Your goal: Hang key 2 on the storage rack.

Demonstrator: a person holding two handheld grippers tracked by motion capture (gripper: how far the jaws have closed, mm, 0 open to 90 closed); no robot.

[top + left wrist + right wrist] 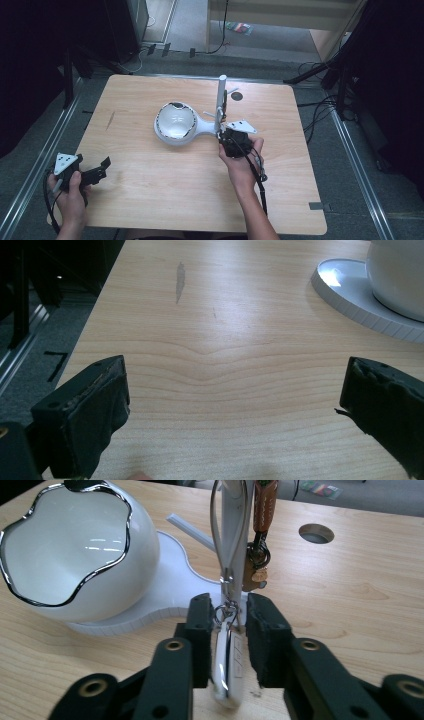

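The wooden table (165, 200) is lying mostly bare, with the white key stand (186, 131) and its bowl (75, 560) sitting mid-table, well away from every edge. The left gripper (92, 172) is resting near the left edge, jaws wide apart around nothing. The right gripper (226, 625) is flanking the silver key fob (227, 665) hanging by its ring from the stand's post (232, 530); the pads are looking just off it, so the hanging seems done and only backing away toward the person remains.

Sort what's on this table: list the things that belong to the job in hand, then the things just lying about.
In the job:
- white stand with its upright post
- silver key fob hanging on a ring, between the right claw pads
- brown key strap on the post

Lying about:
- white bowl
- left claw, open over bare table
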